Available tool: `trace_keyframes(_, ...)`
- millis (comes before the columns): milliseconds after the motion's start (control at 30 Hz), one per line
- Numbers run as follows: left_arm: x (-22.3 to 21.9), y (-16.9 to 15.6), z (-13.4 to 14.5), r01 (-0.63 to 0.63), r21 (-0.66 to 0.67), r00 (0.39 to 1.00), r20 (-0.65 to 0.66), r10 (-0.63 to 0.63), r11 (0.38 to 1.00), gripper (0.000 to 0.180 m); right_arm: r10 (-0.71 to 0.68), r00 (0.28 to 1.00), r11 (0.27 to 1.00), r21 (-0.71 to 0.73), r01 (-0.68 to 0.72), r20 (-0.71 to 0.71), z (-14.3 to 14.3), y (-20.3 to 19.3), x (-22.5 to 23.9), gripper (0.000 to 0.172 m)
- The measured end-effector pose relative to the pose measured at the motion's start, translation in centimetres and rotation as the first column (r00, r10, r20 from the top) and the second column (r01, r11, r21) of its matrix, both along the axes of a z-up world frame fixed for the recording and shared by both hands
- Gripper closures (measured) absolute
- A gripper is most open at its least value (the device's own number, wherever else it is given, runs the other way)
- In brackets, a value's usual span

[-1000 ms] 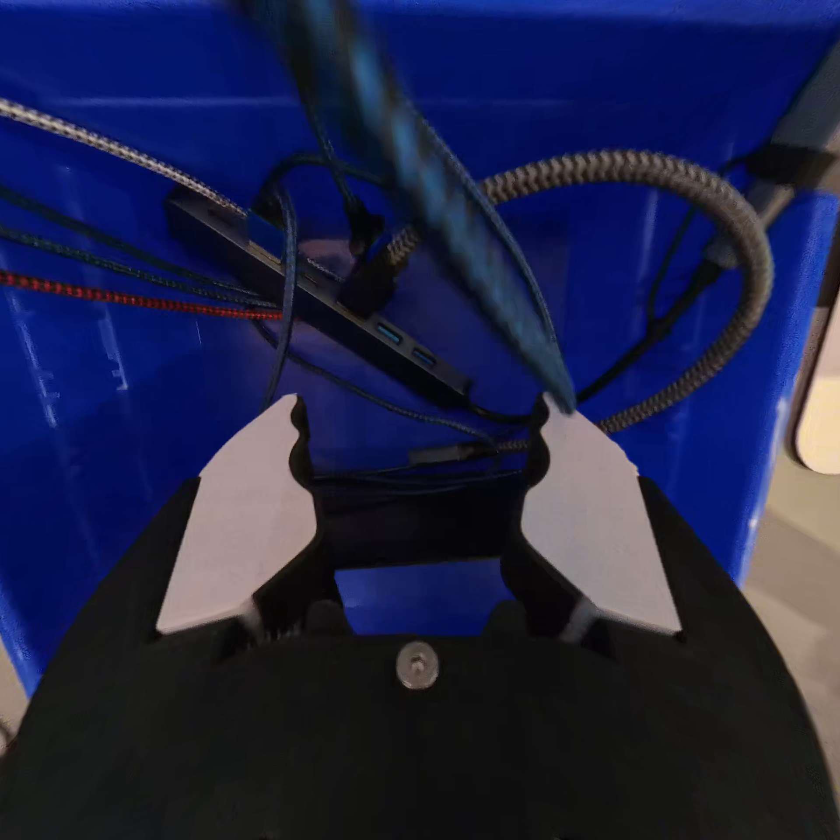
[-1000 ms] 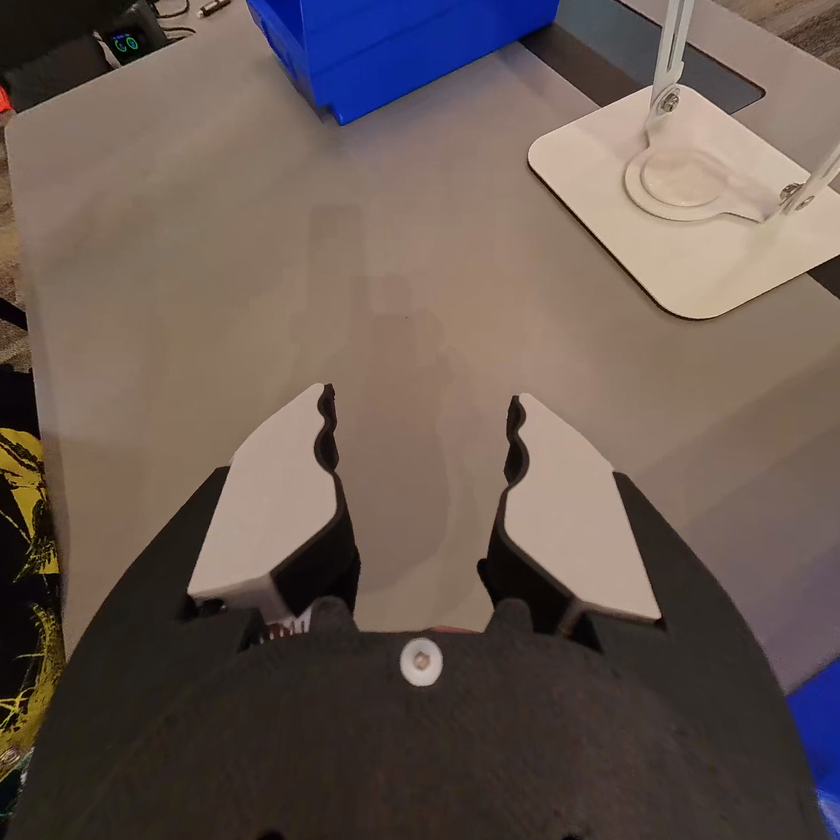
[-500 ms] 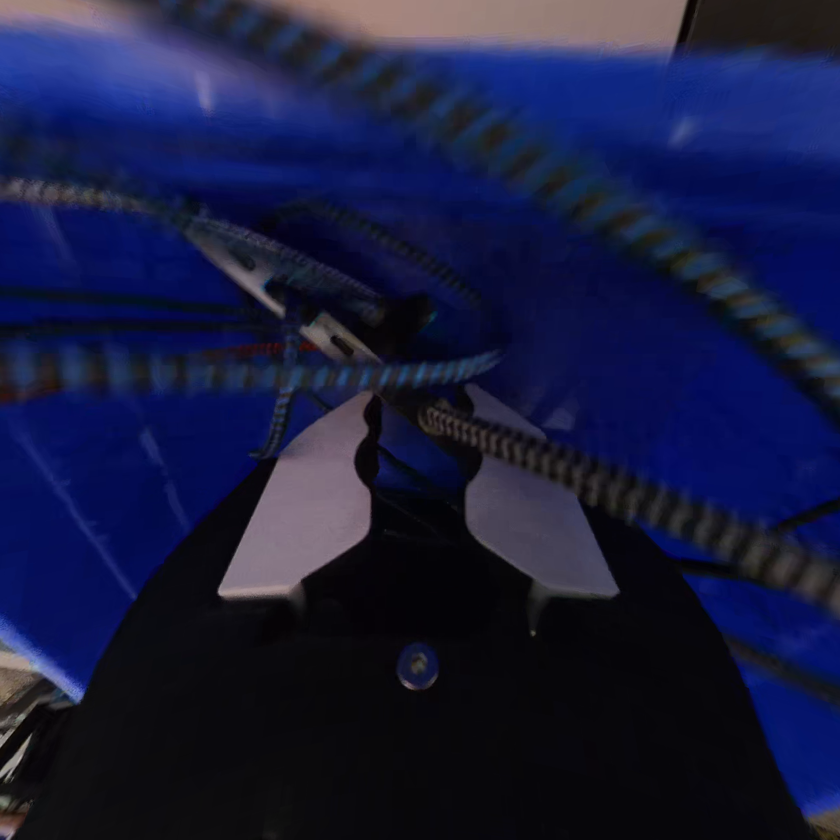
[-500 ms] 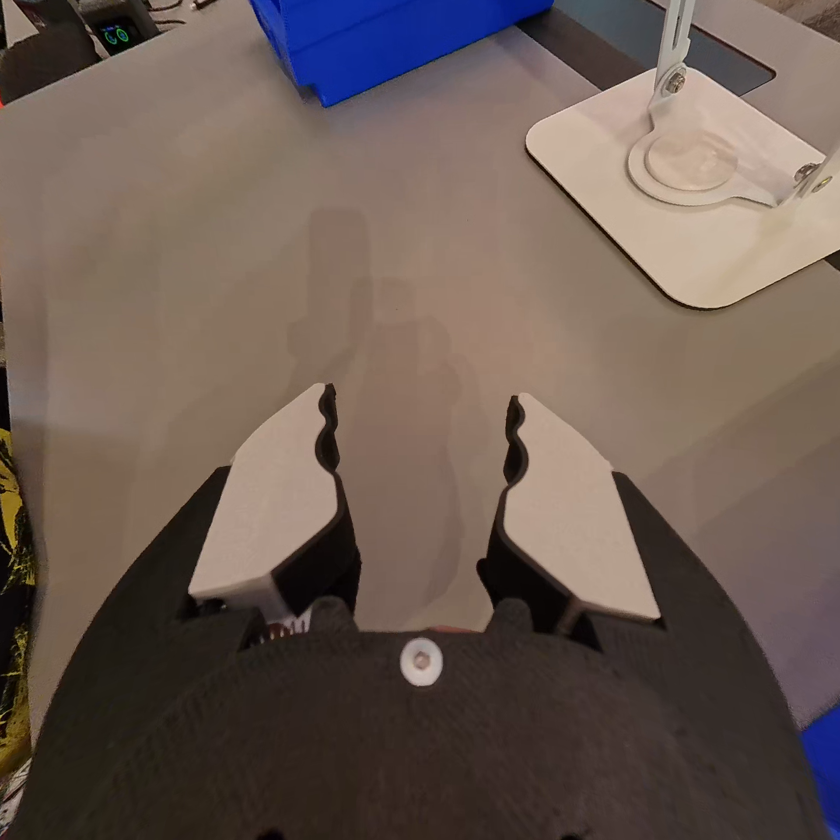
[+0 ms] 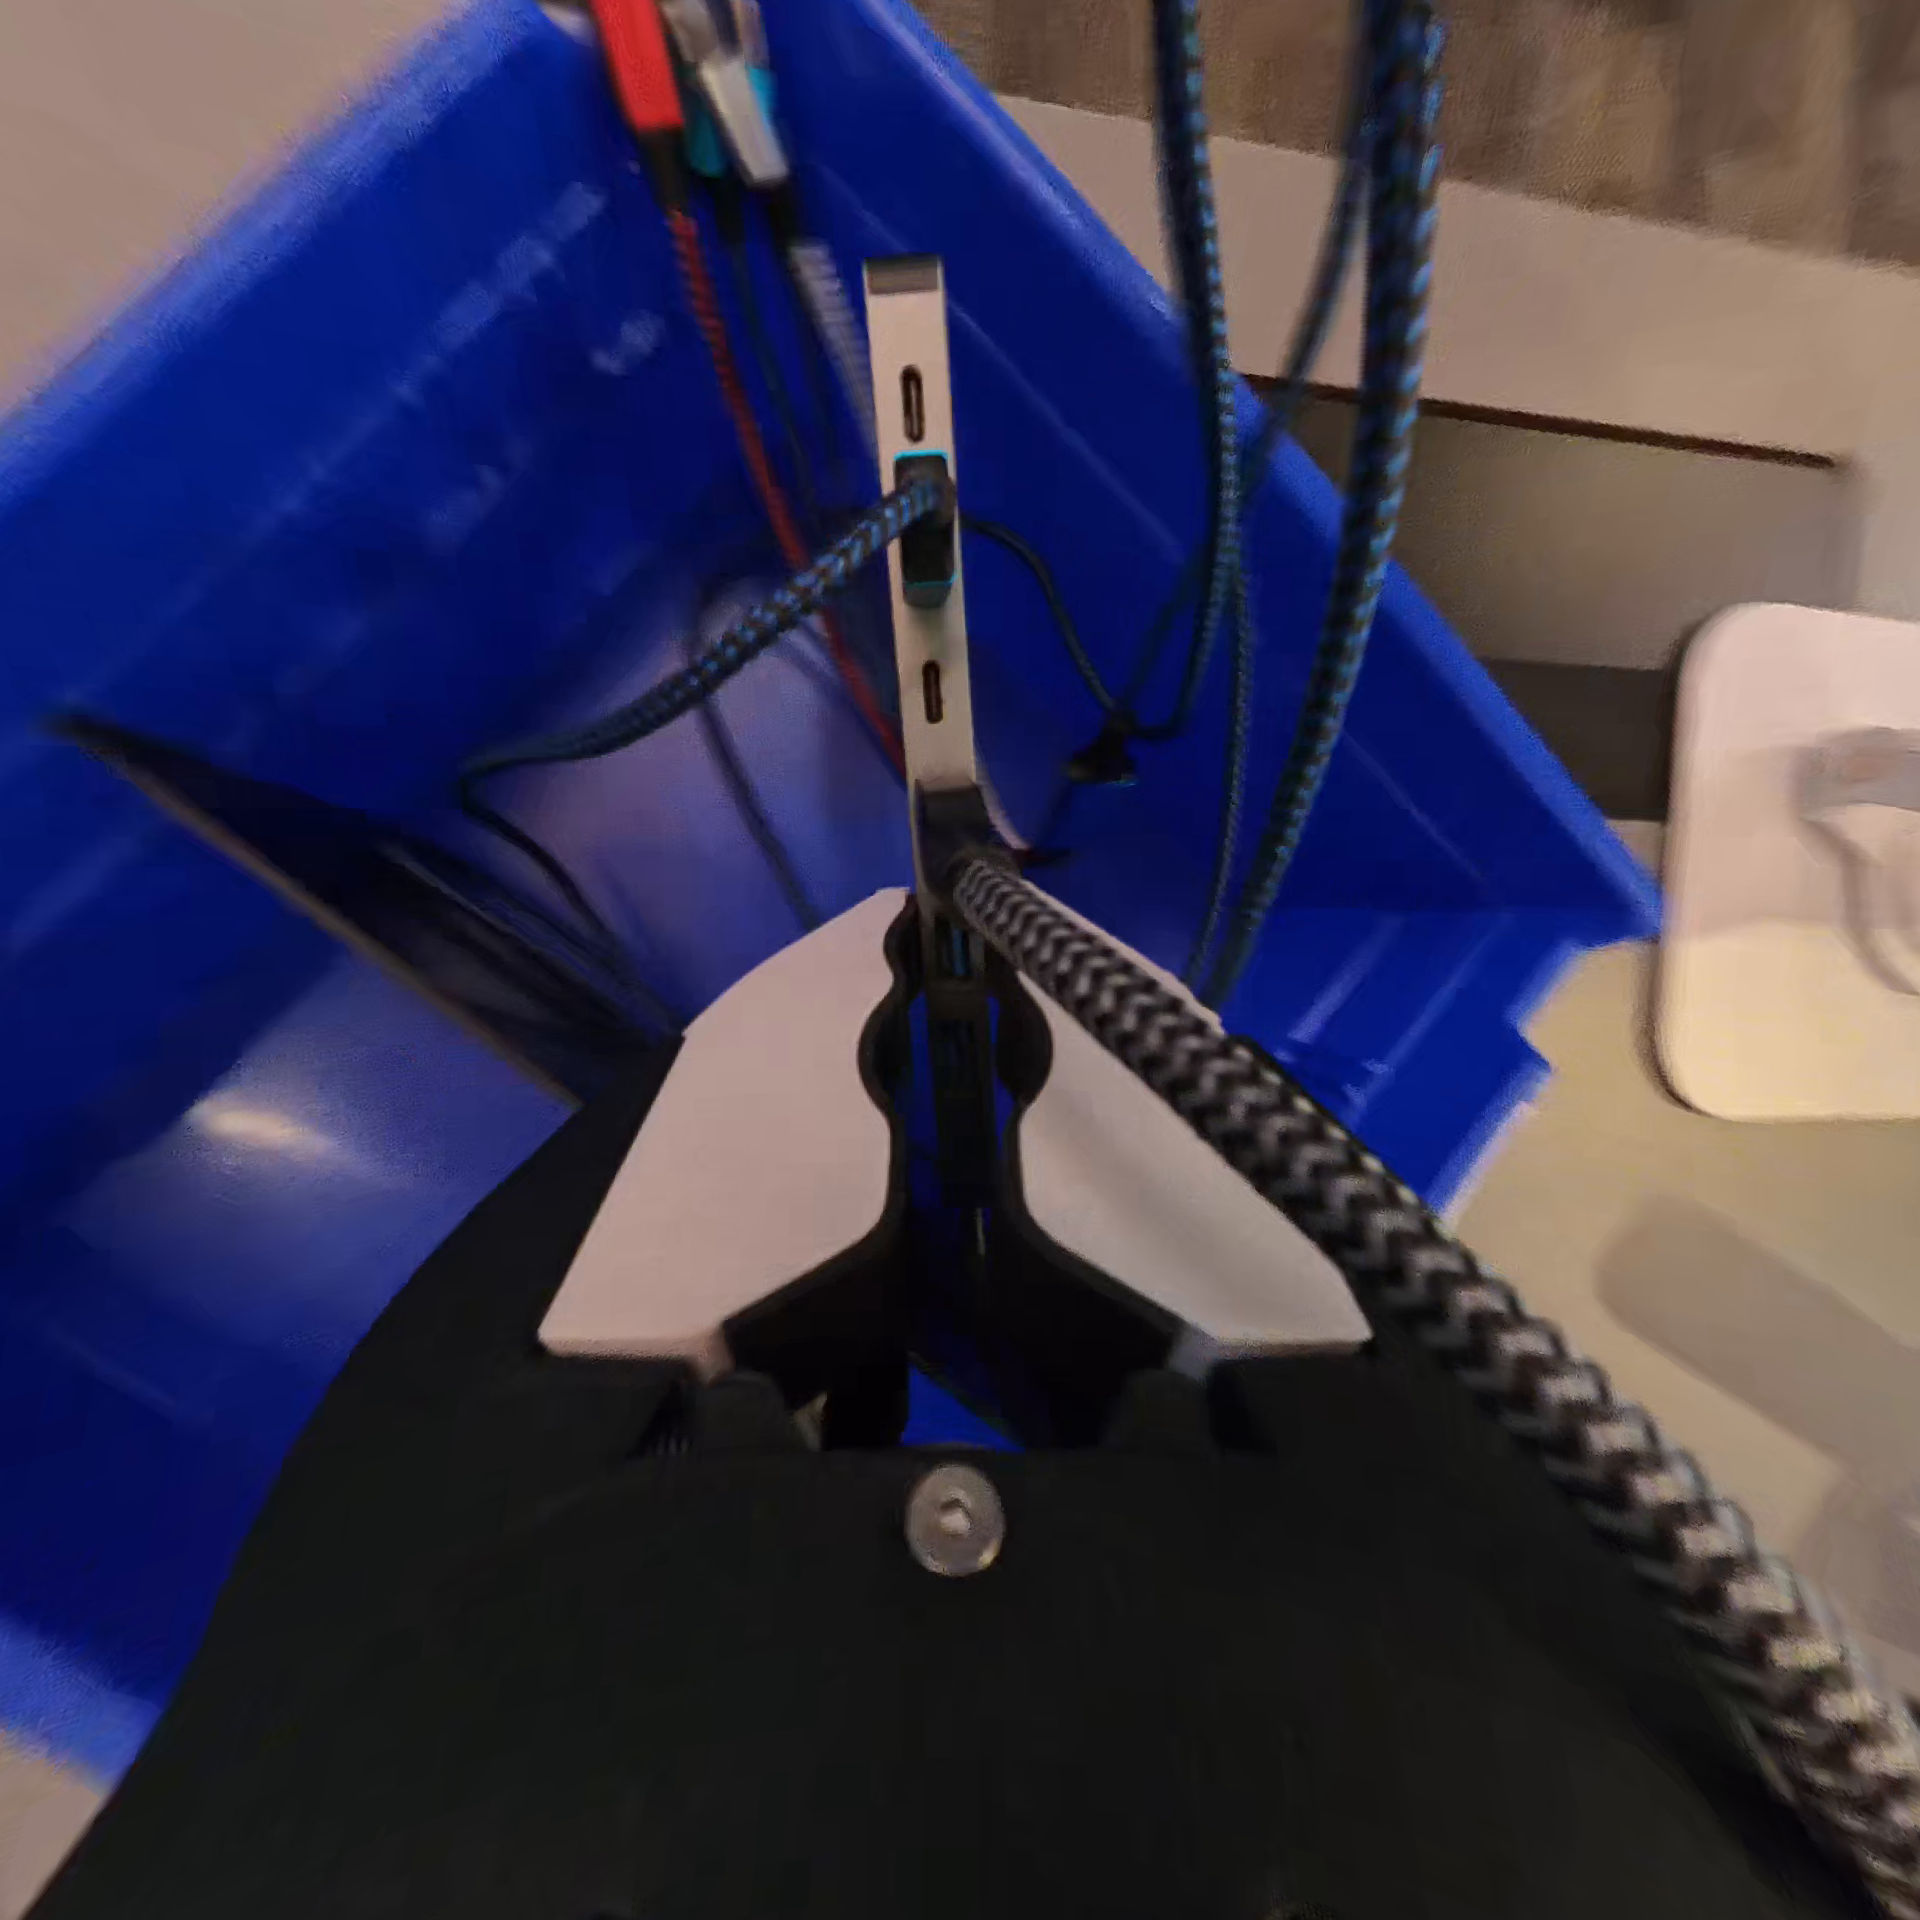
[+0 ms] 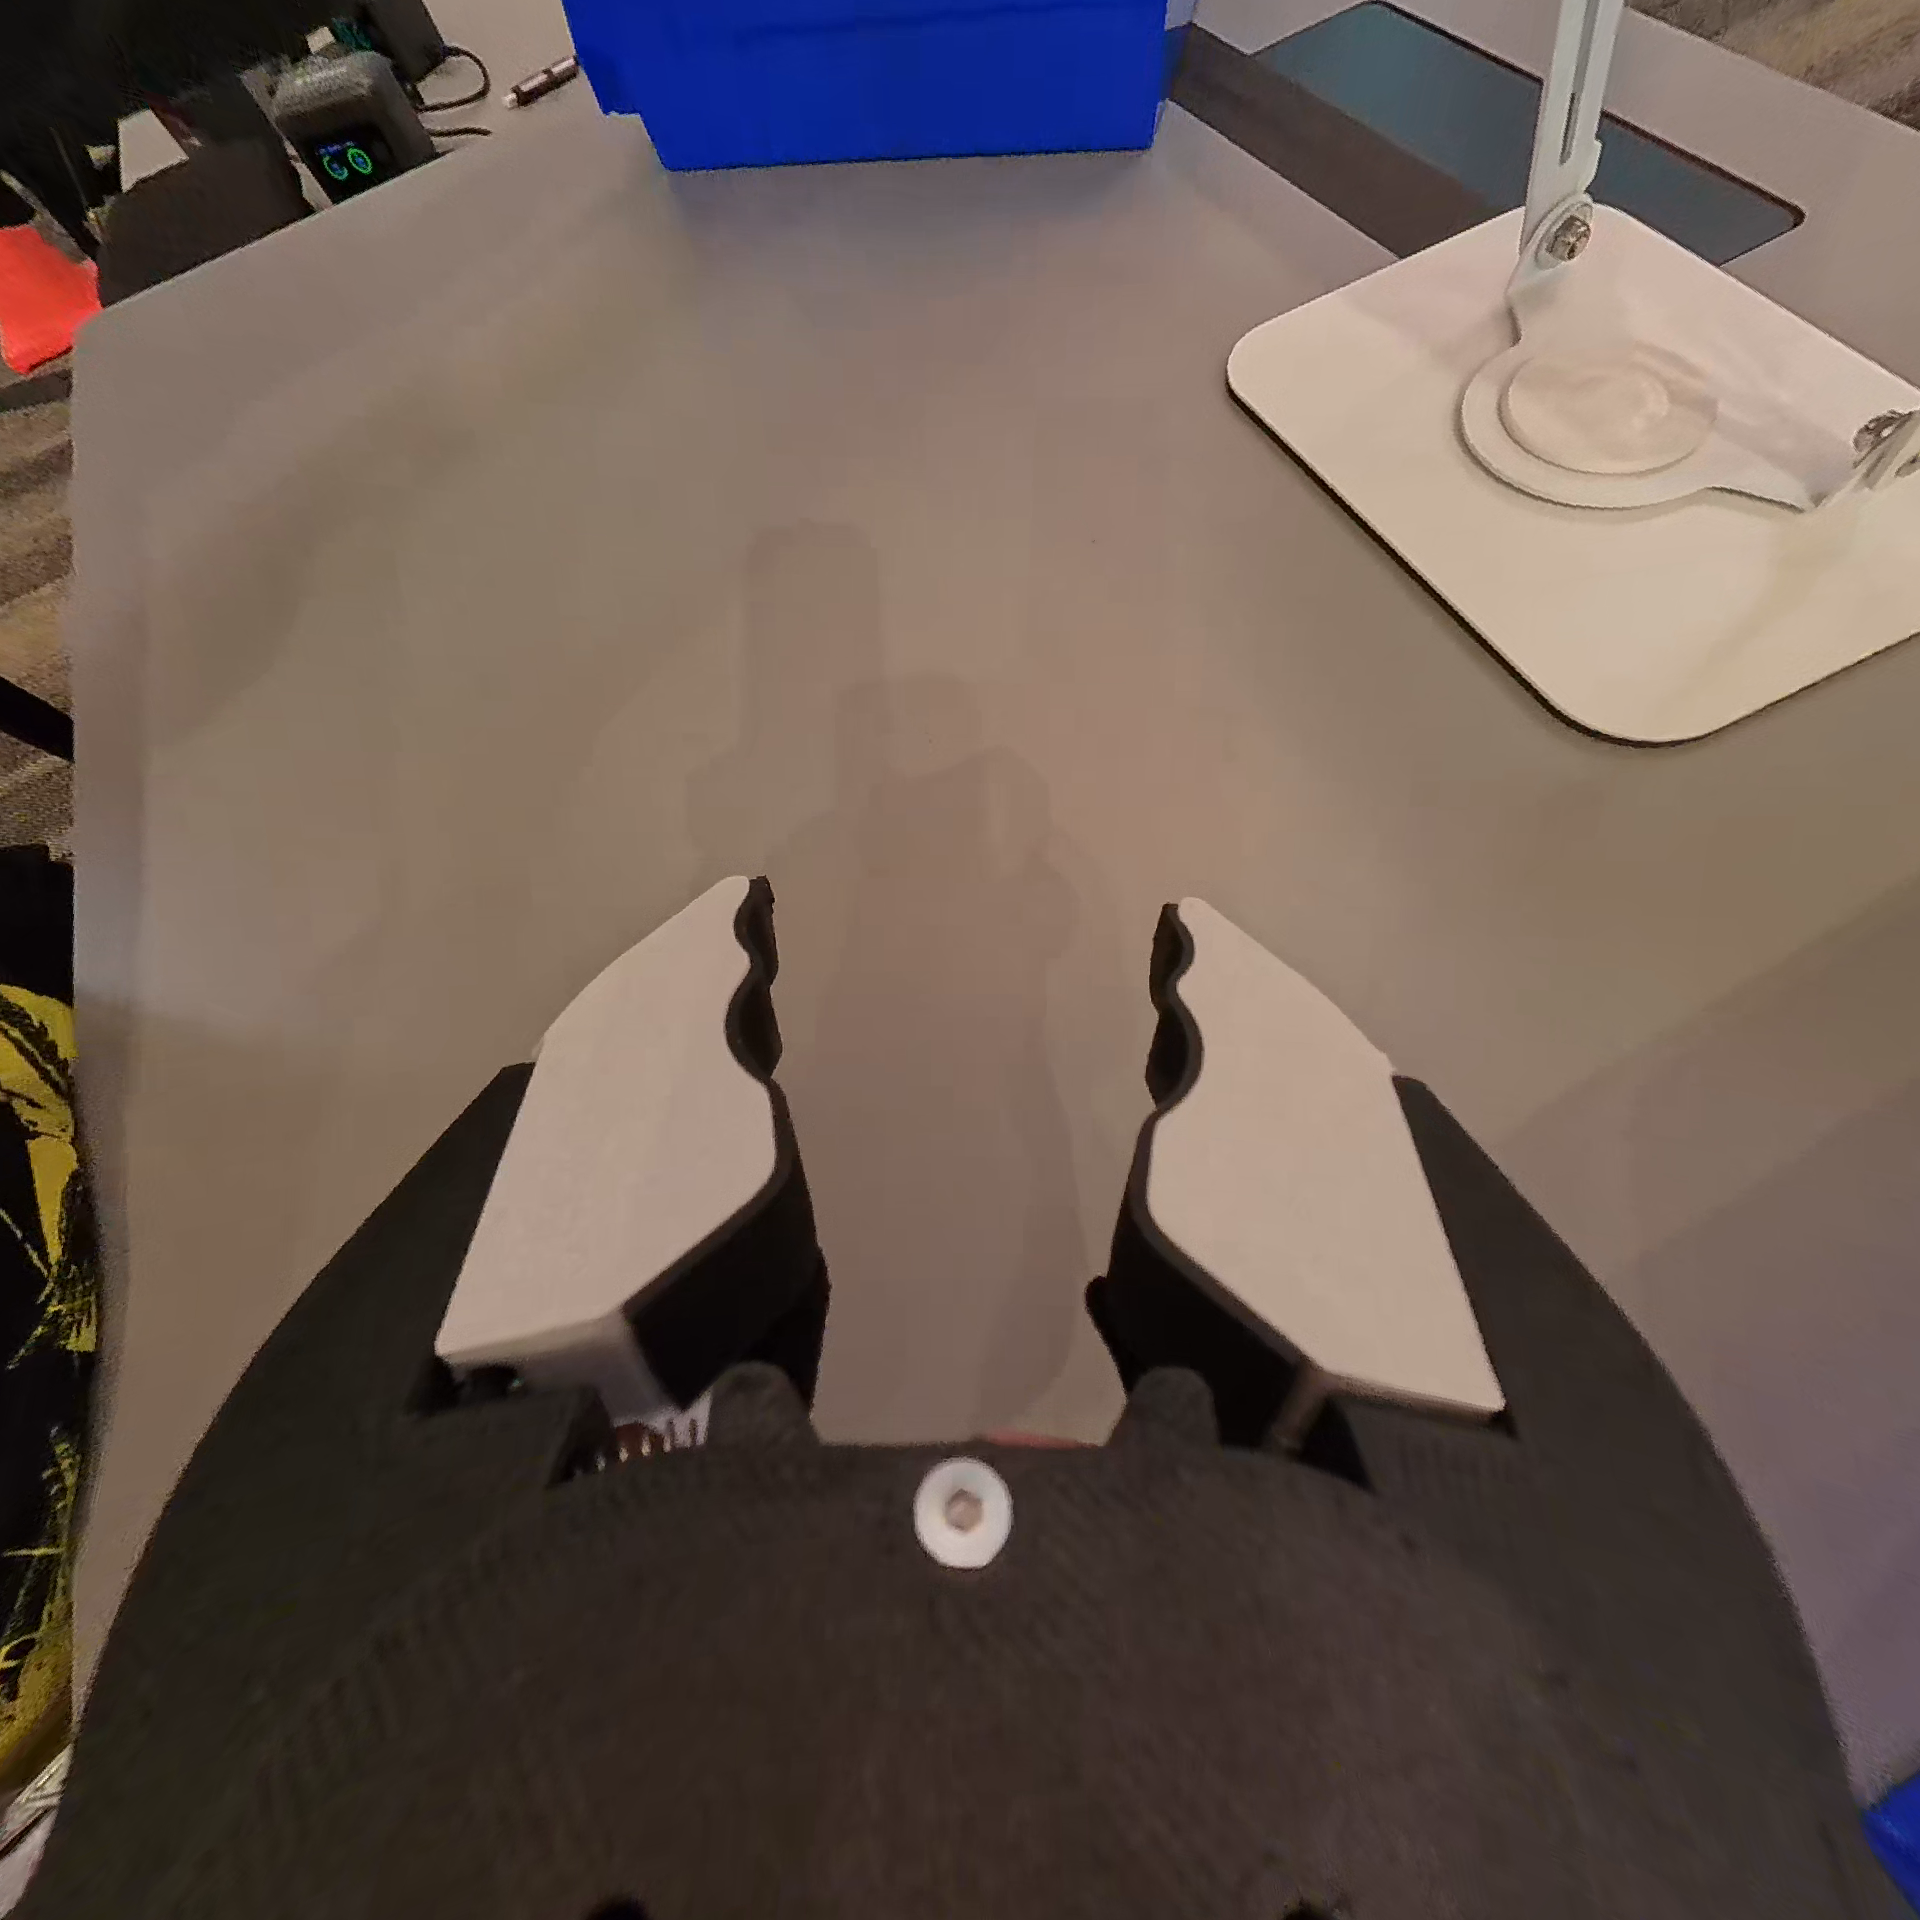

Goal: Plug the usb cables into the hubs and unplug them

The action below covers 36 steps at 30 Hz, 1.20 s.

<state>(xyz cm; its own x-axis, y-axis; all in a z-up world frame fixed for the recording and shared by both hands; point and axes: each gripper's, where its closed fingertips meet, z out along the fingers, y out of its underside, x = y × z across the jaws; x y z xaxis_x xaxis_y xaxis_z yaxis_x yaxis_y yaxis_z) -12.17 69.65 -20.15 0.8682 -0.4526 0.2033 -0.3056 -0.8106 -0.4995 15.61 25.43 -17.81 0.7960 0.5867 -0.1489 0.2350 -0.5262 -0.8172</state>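
In the left wrist view my left gripper (image 5: 951,971) is shut on the near end of a slim grey USB hub (image 5: 920,499) and holds it up on edge above the blue bin (image 5: 343,582). A thick grey-and-black braided cable (image 5: 1226,1101) is plugged into the hub right at my fingertips and runs back over my right finger. A blue-black braided cable (image 5: 727,644) is plugged in halfway along the hub. Red, blue and grey cables (image 5: 717,114) hang from its far end. In the right wrist view my right gripper (image 6: 961,914) is open and empty above the grey table (image 6: 520,623).
More blue braided cables (image 5: 1299,436) hang down at the right of the hub. A white stand base (image 6: 1579,468) sits on the table at the right, also in the left wrist view (image 5: 1787,862). The blue bin (image 6: 883,73) stands at the table's far edge. Dark devices (image 6: 343,125) lie far left. The gap from one gripper's tips to the other's is roughly 55 cm. To the white stand base (image 6: 1579,468): right tips about 25 cm, left tips about 35 cm.
My left gripper went from wide open over the bin to shut on the hub's end and lifted it out with its cables trailing. My right gripper stayed open, the view shifting slightly.
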Motion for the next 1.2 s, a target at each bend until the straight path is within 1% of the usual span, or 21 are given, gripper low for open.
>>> trace_keyframes(33,0.2,-0.6,-0.2,-0.002,-0.025,1.0,0.02,0.003,1.0,0.169,0.004,1.0,1.0,0.002,-0.004,-0.001,0.1,0.0,-0.2,0.103)
trace_keyframes(67,0.3,-0.8,-0.1,-0.008,-0.019,1.0,0.024,0.008,1.0,0.169,0.009,1.0,1.0,0.004,-0.009,0.001,0.2,0.1,-0.4,0.103)
trace_keyframes(100,0.5,-0.9,0.4,-0.016,0.0,0.998,0.053,0.016,1.0,0.175,0.013,1.0,1.0,0.007,-0.013,0.004,0.3,0.1,-0.6,0.103)
trace_keyframes(133,0.9,-0.9,1.3,-0.031,0.021,0.995,0.095,0.028,0.999,0.17,0.016,1.0,1.0,0.012,-0.016,0.009,0.4,0.0,-0.7,0.103)
trace_keyframes(167,1.1,-0.9,2.3,-0.04,0.05,0.991,0.127,0.033,0.998,0.17,0.019,1.0,1.0,0.019,-0.019,0.014,0.6,0.0,-0.9,0.103)
trace_keyframes(233,1.3,-1.1,4.2,-0.043,0.119,0.99,0.138,0.026,0.992,0.171,0.024,1.0,0.999,0.032,-0.025,0.021,0.9,-0.2,-1.0,0.103)
trace_keyframes(333,2.8,-2.5,7.0,-0.037,0.173,0.975,0.223,-0.003,0.984,0.17,0.027,1.0,0.999,0.041,-0.028,0.012,1.3,-0.3,-1.1,0.103)
trace_keyframes(367,3.8,-3.2,8.2,-0.027,0.183,0.961,0.274,-0.025,0.983,0.171,0.029,1.0,0.999,0.043,-0.029,0.009,1.5,-0.3,-1.1,0.103)
trace_keyframes(400,4.6,-3.9,9.1,-0.017,0.196,0.954,0.295,-0.042,0.98,0.17,0.032,0.999,0.998,0.046,-0.032,0.008,1.6,-0.3,-1.1,0.103)
trace_keyframes(467,6.0,-5.0,10.0,0.006,0.217,0.954,0.291,-0.07,0.976,0.171,0.038,0.999,0.998,0.055,-0.039,0.01,2.0,-0.2,-1.4,0.103)
trace_keyframes(533,7.5,-6.0,11.7,0.027,0.244,0.942,0.319,-0.106,0.969,0.171,0.048,0.999,0.996,0.071,-0.049,0.008,2.5,-0.2,-1.8,0.103)
trace_keyframes(633,8.0,-6.4,15.1,0.046,0.356,0.953,0.263,-0.148,0.933,0.171,0.05,0.999,0.994,0.094,-0.05,-0.001,3.4,-0.1,-2.3,0.103)
trace_keyframes(733,8.3,-7.4,19.8,0.082,0.472,0.952,0.224,-0.209,0.878,0.171,0.062,0.998,0.991,0.118,-0.059,-0.024,4.3,-0.1,-3.0,0.1)
trace_keyframes(833,8.7,-9.4,25.8,0.12,0.571,0.938,0.203,-0.281,0.812,0.171,0.081,0.997,0.989,0.13,-0.078,-0.019,5.0,0.1,-3.7,0.098)
trace_keyframes(933,8.7,-11.6,32.6,0.143,0.662,0.925,0.175,-0.337,0.735,0.171,0.115,0.993,0.982,0.152,-0.113,-0.005,5.9,0.4,-4.9,0.098)
trace_keyframes(1000,8.4,-13.4,37.6,0.145,0.717,0.91,0.173,-0.376,0.682,0.171,0.151,0.989,0.975,0.162,-0.15,0.005,6.4,0.5,-6.1,0.098)
trace_keyframes(1100,7.4,-16.4,45.0,0.152,0.789,0.896,0.144,-0.42,0.595,0.171,0.204,0.977,0.966,0.154,-0.21,0.055,6.2,0.6,-8.0,0.097)
trace_keyframes(1200,6.6,-18.8,51.1,0.164,0.831,0.887,0.112,-0.447,0.532,0.171,0.251,0.965,0.955,0.142,-0.26,0.082,5.8,0.4,-9.9,0.096)
